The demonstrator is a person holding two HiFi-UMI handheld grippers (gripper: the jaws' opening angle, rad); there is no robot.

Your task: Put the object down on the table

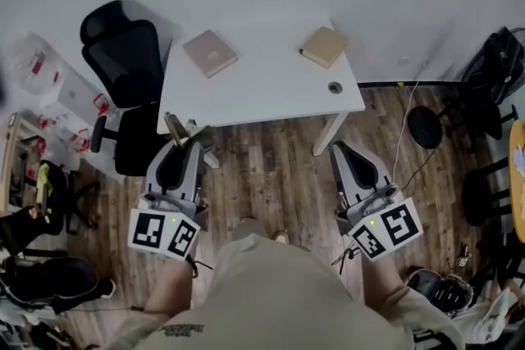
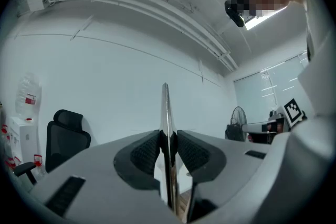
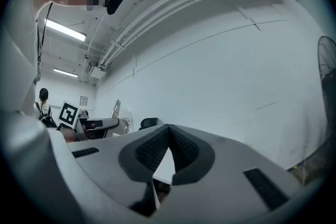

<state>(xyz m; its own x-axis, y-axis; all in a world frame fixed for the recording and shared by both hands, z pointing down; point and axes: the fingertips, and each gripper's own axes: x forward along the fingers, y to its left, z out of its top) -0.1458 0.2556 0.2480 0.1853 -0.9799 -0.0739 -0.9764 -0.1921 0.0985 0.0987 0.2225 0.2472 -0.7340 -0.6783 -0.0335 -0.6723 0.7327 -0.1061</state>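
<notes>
A thin, flat, shiny metal object (image 2: pixel 165 113) stands edge-on between the pads of my left gripper (image 2: pixel 168 140), which is shut on it. In the head view the object (image 1: pixel 182 129) sticks out of my left gripper (image 1: pixel 185 147) just short of the white table's (image 1: pixel 271 94) front left corner, over the wooden floor. My right gripper (image 1: pixel 348 150) hovers near the table's front right leg. Its pads meet at the tips with nothing between them (image 3: pixel 168 129). Both grippers are held below the tabletop's near edge.
Two tan book-like blocks (image 1: pixel 210 52) (image 1: pixel 323 46) lie on the table, with a round cable hole (image 1: pixel 335 87) near the right edge. A black office chair (image 1: pixel 123 53) stands to the table's left and a black stool (image 1: pixel 426 127) to its right. Boxes and bags crowd the left side of the floor.
</notes>
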